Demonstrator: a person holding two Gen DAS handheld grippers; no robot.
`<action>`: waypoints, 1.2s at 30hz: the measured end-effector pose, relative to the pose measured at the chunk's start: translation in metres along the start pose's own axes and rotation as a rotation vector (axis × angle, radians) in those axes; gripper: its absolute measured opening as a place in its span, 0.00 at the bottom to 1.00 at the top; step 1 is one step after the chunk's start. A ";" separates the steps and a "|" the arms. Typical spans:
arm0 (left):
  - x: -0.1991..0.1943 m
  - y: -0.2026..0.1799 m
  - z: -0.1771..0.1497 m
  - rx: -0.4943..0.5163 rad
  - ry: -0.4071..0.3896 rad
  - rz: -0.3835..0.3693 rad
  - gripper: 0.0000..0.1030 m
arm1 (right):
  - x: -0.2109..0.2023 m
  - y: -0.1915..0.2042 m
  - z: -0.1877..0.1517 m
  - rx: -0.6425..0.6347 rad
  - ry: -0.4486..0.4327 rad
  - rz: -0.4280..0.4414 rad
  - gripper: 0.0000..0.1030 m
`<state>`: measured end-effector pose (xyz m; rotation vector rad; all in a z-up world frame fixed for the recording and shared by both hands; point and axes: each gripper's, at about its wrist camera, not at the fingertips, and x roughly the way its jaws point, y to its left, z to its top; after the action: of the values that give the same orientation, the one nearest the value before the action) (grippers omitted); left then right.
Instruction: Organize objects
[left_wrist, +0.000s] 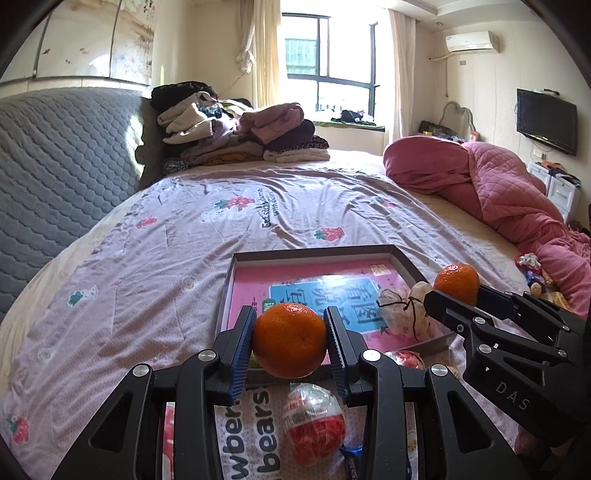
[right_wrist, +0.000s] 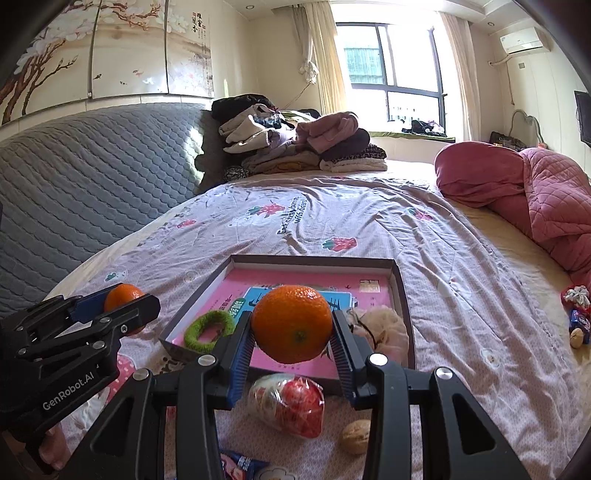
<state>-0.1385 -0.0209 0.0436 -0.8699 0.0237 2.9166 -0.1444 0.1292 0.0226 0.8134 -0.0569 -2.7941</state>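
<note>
Wrapped red-and-white snack (left_wrist: 314, 424) nearest, on the bed (left_wrist: 147, 258) below both tools; left gripper (left_wrist: 290, 338) jaws partly closed on one orange (left_wrist: 290, 339); right gripper (right_wrist: 291, 325) likewise clamps second orange (right_wrist: 291, 323); both above near edge of shallow tray (right_wrist: 314, 260); green hair tie (right_wrist: 208, 329) inside at left.

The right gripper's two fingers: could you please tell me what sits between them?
An orange, clamped between the right gripper pads above the tray, shown clearly in the right wrist view.
</note>
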 end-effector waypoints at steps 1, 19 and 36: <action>0.002 0.000 0.002 0.003 0.001 0.001 0.37 | 0.002 -0.001 0.001 -0.002 0.002 0.000 0.40; 0.064 0.003 0.011 0.009 0.067 -0.024 0.37 | 0.044 -0.006 0.015 -0.038 0.052 -0.028 0.40; 0.126 -0.004 0.012 0.061 0.164 -0.114 0.37 | 0.090 -0.020 0.001 -0.066 0.166 -0.056 0.40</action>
<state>-0.2495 -0.0055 -0.0151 -1.0607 0.0729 2.7178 -0.2234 0.1281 -0.0259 1.0415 0.0874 -2.7517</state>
